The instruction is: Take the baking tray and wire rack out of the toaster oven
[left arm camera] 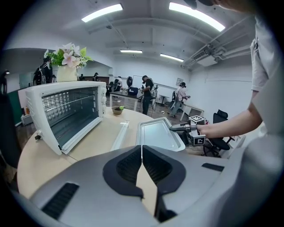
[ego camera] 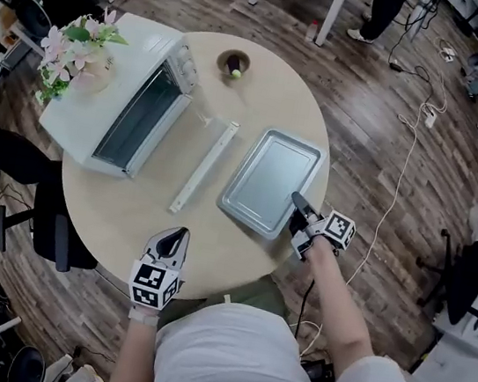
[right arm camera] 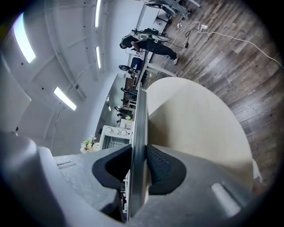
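Over table (ego camera: 130, 205), baking tray (ego camera: 272, 177) lengthwise away from person (ego camera: 232, 354), right gripper (ego camera: 298, 202) clamping its rim, left gripper (ego camera: 181, 232) closed.

Item: person wearing a white short-sleeved shirt (ego camera: 241, 355); left gripper (ego camera: 181, 234) and right gripper (ego camera: 296, 200) each showing grey shell, black ribbed pads (left arm camera: 128, 166), bearing white cube (ego camera: 154, 284) with black square markers.

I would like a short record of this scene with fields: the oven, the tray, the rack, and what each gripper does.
Oven: white toaster oven on the round beige table, door open
Tray: silver metal baking tray out of the oven, at the table's right side
Rack: wire rack inside the oven
Right gripper: shut on the tray's near rim
Left gripper: shut, empty, over the table's near edge
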A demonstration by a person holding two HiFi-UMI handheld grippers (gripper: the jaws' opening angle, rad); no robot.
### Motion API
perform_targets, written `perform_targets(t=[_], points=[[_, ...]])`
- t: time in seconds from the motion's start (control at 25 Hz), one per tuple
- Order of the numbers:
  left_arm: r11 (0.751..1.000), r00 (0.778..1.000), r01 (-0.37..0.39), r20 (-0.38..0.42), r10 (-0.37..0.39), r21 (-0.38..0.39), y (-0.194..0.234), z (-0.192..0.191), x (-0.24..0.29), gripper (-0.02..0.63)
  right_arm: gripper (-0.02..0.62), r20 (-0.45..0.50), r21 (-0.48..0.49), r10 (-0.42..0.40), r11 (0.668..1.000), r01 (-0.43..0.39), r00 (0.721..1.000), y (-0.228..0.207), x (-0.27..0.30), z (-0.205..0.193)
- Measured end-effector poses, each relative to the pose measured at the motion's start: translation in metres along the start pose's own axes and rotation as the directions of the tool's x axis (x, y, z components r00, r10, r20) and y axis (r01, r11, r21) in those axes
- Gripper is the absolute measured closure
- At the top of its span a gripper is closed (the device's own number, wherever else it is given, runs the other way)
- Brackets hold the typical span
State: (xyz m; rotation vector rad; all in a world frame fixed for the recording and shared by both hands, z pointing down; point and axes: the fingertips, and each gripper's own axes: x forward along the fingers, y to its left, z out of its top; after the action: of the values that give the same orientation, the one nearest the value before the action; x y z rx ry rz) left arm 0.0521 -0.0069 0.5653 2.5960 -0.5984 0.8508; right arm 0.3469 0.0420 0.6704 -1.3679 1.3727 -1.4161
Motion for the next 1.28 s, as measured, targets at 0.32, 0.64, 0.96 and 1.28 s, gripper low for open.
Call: perform_targets(t=[0.32, 0.64, 0.96, 1.28], points=[[0.997, 0.997, -0.075, -0.007, 0.075, -0.037, -0.017, -0.002, 0.012, 0.614, 0.500, -0.066, -0.050, 0.022, 0.998, -0.025, 0.998, -0.014, 0.025, 0.036], [0.987, 0.990, -0.136, 0.008, 0.137, -0.079, -0.028, 0.000, 0.019, 0.614, 0.500, -0.126, -0.189, -0.156, 0.973, 0.131, 0.980, -0.032, 0.037, 0.051], [0.976, 0.982, -0.183, 0.014, 0.186, -0.119, -0.032, -0.004, 0.023, 0.614, 0.500, -0.156, -0.372, -0.262, 0.909, 0.189, 0.953, -0.044, 0.050, 0.063], [0.968, 0.977, -0.210, 0.017, 0.214, -0.137, -0.039, -0.010, 0.023, 0.614, 0.500, -0.167, -0.555, -0.362, 0.803, 0.217, 0.917, -0.053, 0.056, 0.071]])
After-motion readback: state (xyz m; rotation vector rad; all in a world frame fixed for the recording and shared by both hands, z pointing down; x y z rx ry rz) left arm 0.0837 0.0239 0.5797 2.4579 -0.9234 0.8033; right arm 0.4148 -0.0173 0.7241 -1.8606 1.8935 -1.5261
